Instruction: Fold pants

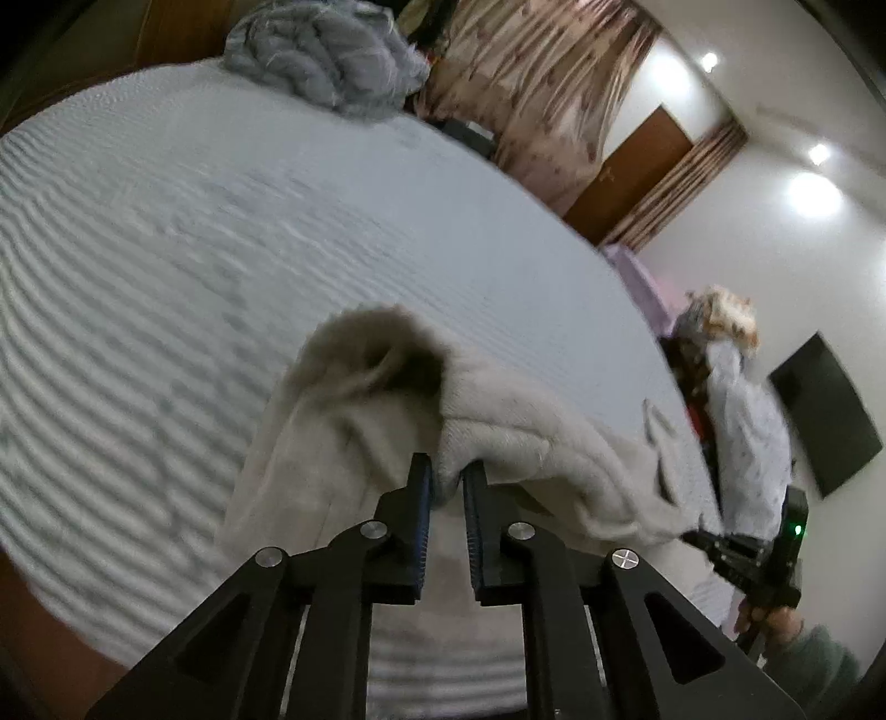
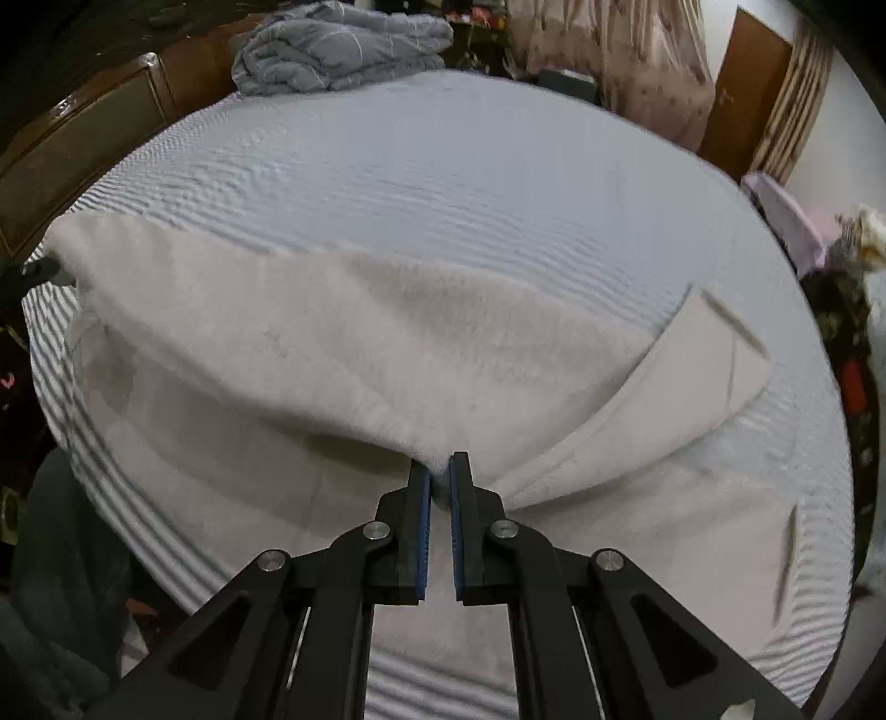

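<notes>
A bedroom with curtains point(image 1: 531, 83), a brown door point(image 1: 637, 177) and a wide bed point(image 2: 443, 183) under a grey-striped cover; a bunched grey blanket point(image 2: 343, 44) sits at its far end. The pale pants point(image 2: 343, 343) lie across the near part of the bed, one layer lifted off the layer below. The left tool point(image 1: 447, 482) pinches a fold of the cloth near one raised end, and the right tool point(image 2: 440, 471) pinches the lifted edge further along. The step in hand looks like carrying that held edge over to double the pants. Next, both tools should travel together, keeping the edge taut and level, then lower it squarely onto the layer beneath.
</notes>
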Demonstrator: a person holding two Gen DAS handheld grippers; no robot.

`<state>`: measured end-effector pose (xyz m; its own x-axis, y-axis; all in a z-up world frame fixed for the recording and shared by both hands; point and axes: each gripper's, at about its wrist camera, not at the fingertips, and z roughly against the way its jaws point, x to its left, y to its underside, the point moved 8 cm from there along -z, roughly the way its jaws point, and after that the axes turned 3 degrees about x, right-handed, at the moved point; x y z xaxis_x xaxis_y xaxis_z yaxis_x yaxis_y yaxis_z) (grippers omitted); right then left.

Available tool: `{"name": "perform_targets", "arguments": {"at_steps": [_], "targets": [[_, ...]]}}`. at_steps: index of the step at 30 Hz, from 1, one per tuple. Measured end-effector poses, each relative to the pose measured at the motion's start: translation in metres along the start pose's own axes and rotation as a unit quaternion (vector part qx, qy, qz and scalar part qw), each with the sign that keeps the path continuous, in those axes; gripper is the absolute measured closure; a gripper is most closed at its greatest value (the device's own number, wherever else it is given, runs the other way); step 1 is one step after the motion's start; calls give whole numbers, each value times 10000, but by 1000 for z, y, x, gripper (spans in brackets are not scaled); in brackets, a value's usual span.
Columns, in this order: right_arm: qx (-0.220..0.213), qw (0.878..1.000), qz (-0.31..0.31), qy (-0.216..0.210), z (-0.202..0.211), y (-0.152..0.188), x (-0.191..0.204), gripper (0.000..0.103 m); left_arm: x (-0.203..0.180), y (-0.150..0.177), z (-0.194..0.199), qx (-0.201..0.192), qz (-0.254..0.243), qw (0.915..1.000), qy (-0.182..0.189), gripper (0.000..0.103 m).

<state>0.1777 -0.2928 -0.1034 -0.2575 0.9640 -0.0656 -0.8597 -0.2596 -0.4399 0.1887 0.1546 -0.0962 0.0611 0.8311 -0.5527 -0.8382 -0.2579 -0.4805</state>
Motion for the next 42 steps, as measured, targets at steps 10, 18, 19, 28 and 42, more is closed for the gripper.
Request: {"name": "perform_targets", "arguments": {"at_steps": [10,18,19,28,42], "targets": [[278,9994,-24,203,-30,35,7,95,36,83,-14,811,447,9948,-424,86],[97,9993,-354,44,-24,38,5,76,15,81,-1,550,951,9933,357,48],[67,9991,-417,0,-21,39,6,75,12,80,-3,566,1049,9920,423,48],[18,9807,-1737,-900,-2,57,-14,65,13,66,-28,508,1736,9823,481,48],[676,9463,-3135,405,-57,25,-74,61,-4,43,-25,180,1284,9916,26,66]]}}
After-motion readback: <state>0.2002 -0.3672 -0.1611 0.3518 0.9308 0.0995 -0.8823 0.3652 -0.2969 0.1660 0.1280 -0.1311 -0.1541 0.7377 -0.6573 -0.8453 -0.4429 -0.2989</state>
